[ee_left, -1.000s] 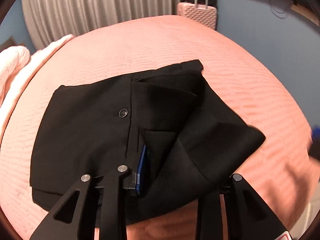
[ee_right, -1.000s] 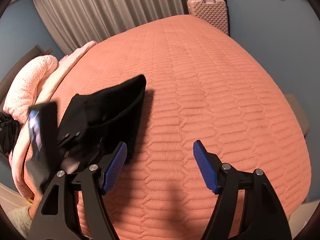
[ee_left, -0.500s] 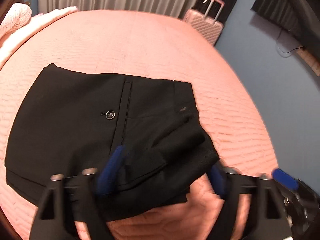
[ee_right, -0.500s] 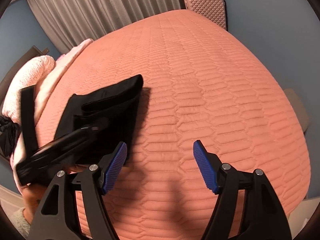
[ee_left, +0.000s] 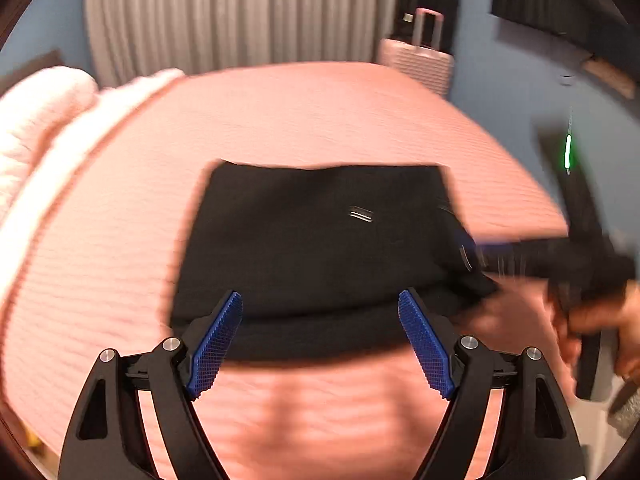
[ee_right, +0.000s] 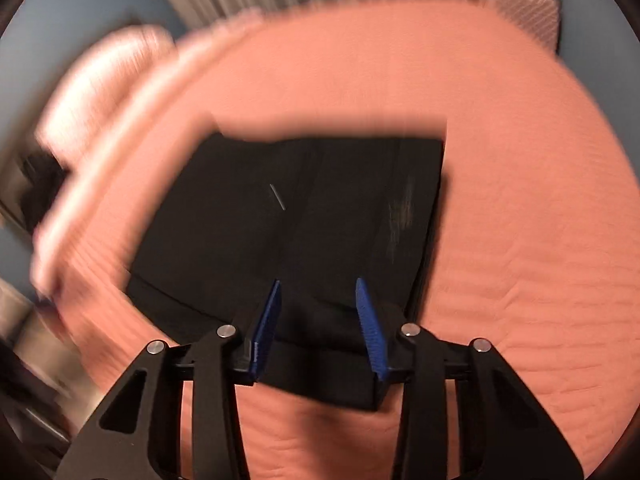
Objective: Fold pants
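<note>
Setting: bedroom in a home. Evidence: a wide bed [ee_left: 280, 120] with a pink quilted cover fills the middle of both views. Pale pillows [ee_left: 44, 112] sit at the left of the frame, by the bed's edge. Grey pleated curtain [ee_left: 240, 12] hangs along the top. Pink suitcase [ee_left: 418, 60] stands upper right against a blue wall [ee_left: 512, 92]. Both views are motion-blurred.

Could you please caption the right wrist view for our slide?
Right gripper closing over the near edge of folded black pants on a pink bedspread.
</note>
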Demonstrator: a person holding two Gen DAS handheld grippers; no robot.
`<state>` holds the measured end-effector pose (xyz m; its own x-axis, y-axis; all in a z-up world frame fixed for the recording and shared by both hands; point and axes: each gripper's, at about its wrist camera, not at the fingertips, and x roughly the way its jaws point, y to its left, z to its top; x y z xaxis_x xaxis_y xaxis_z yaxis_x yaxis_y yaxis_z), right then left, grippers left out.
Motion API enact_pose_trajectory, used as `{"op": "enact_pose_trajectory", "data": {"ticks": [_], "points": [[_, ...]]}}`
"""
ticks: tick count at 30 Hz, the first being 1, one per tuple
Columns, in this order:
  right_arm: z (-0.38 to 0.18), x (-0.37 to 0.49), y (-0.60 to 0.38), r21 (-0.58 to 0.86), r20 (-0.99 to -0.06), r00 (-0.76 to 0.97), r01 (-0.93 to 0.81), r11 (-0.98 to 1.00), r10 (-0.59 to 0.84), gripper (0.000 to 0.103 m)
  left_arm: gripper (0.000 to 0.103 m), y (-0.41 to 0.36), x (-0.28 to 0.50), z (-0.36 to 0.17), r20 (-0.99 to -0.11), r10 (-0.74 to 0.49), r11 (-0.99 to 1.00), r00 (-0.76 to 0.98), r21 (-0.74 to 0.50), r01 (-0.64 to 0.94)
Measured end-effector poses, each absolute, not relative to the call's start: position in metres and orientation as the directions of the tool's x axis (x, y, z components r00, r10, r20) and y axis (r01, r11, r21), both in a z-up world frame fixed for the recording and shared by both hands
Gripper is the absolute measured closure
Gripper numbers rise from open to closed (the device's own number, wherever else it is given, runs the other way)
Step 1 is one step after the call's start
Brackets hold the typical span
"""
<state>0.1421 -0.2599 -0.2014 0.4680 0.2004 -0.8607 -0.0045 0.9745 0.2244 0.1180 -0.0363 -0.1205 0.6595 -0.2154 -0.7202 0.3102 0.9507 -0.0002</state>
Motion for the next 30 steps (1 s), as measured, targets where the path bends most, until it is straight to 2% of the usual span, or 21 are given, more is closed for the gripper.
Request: {"op": "enact_pose_trajectory", "data": {"ticks": [3,7,10,11,13,14,16,17,19,21,23,27,30], "points": [[-0.173,0.137,-0.262,0.269,-0.819,0.528,0.01,0.963,0.223,0.069,0.025,-0.014,0.157,-0.112,-0.703,-0.155,0.961,0.694,0.054,0.269],[-0.146,0.153,-0.25,0.28,-0.785,0.568,-0.032,0.96,0.248,0.069,0.025,-0.019,0.243,-0.13,-0.815,-0.213,0.945,0.539,-0.031,0.326],[-0.155,0.186,-0.236,0.299,-0.782,0.558,-0.054,0.953,0.278,0.069,0.025,-0.038,0.292,-0.171,-0.858,-0.188,0.937,0.478,-0.011,0.35],[-0.167,0.199,-0.232,0.305,-0.794,0.537,-0.055,0.951,0.286,0.069,0.024,-0.042,0.303,-0.183,-0.868,-0.141,0.938,0.476,0.036,0.343],[-0.189,0.218,-0.229,0.259,-0.834,0.493,-0.044,0.965,0.247,0.07,0.019,-0.04,0.319,-0.196,-0.865,-0.127,0.942,0.486,0.048,0.332],[-0.206,0.224,-0.235,0.228,-0.853,0.474,-0.033,0.973,0.216,0.072,0.018,-0.031,0.324,-0.195,-0.852,-0.155,0.946,0.5,0.018,0.323],[-0.21,0.221,-0.249,0.276,-0.829,0.5,-0.023,0.961,0.25,0.095,0.018,-0.02,0.332,-0.193,-0.845,-0.162,0.945,0.51,0.017,0.328],[-0.211,0.218,-0.258,0.318,-0.821,0.5,0.002,0.948,0.275,0.101,0.018,-0.01,0.335,-0.188,-0.832,-0.139,0.949,0.537,0.043,0.313],[-0.206,0.211,-0.273,0.377,-0.808,0.511,0.068,0.924,0.292,0.101,0.018,0.009,0.349,-0.189,-0.816,-0.048,0.969,0.575,0.102,0.226],[-0.195,0.193,-0.283,0.31,-0.824,0.529,0.121,0.943,0.203,0.098,0.019,0.047,0.351,-0.187,-0.817,0.039,0.984,0.575,0.131,0.12],[-0.183,0.168,-0.289,0.238,-0.84,0.528,0.152,0.959,0.125,0.095,0.024,0.07,0.338,-0.174,-0.805,0.073,0.985,0.589,0.15,0.083],[-0.173,0.12,-0.299,0.237,-0.838,0.536,0.194,0.952,0.099,0.092,0.022,0.093,0.27,-0.146,-0.734,0.121,0.956,0.669,0.266,0.119],[-0.173,0.091,-0.308,0.235,-0.85,0.519,0.223,0.946,0.089,0.092,0.022,0.094,0.219,-0.137,-0.743,0.099,0.952,0.662,0.265,0.156]]}}
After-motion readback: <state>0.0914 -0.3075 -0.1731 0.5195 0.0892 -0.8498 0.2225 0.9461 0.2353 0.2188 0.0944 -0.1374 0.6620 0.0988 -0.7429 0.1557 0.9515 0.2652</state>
